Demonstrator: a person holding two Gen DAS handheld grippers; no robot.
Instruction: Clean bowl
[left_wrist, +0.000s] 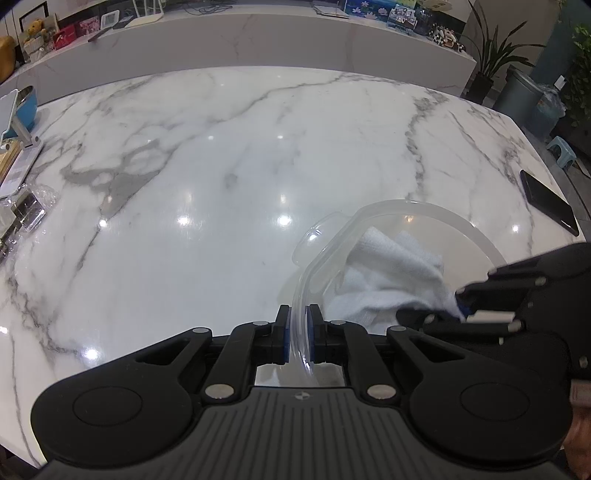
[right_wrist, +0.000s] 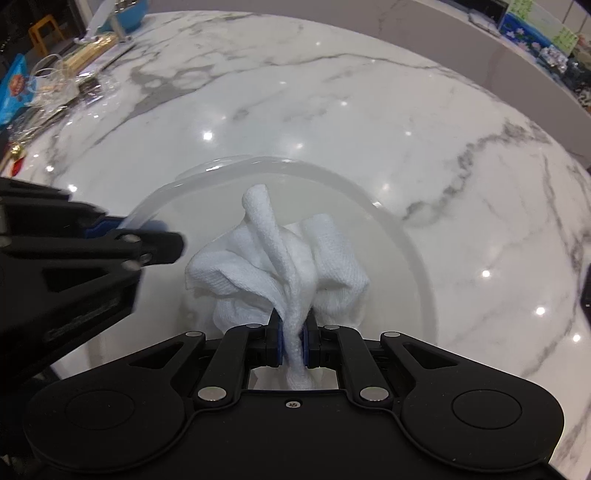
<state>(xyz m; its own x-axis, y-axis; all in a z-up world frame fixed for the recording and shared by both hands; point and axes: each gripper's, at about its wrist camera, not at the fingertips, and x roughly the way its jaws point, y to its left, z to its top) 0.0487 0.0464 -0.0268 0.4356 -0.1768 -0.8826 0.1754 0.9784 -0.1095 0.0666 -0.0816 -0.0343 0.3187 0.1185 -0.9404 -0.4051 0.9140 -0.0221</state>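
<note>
Left gripper (left_wrist: 298, 334): clamped on the near rim of the bowl (left_wrist: 476, 236), one blue pad on each side of the wall, so the bowl is tipped up on edge with its mouth turned toward the right.

Bowl position: over the marble table (left_wrist: 184, 155), toward its right half; in the right wrist view the rim (right_wrist: 369, 199) rings the cloth, and the left tool comes in from the left edge (whether the base touches the table I cannot tell).

Cloth (right_wrist: 280, 266): white, bunched, sitting inside the bowl against its wall.

Right gripper (right_wrist: 291, 341): closed on a twisted neck of the cloth, the loose folds fanning out ahead of the pads into the bowl.

Phone (left_wrist: 550, 203): dark, flat on the table at the far right, well apart from the bowl.

Handling, bowl: clear and thin-walled, probably light plastic or glass; stiff, smooth and likely slippery, so a rim pinch can pivot under wiping pressure. The rim is the sensible hold, taken deep onto the pads.

Handling, cloth: soft and limp; gripped by a bunch it gives a broad wiping face but little firmness, so pressure should be gentle.
</note>
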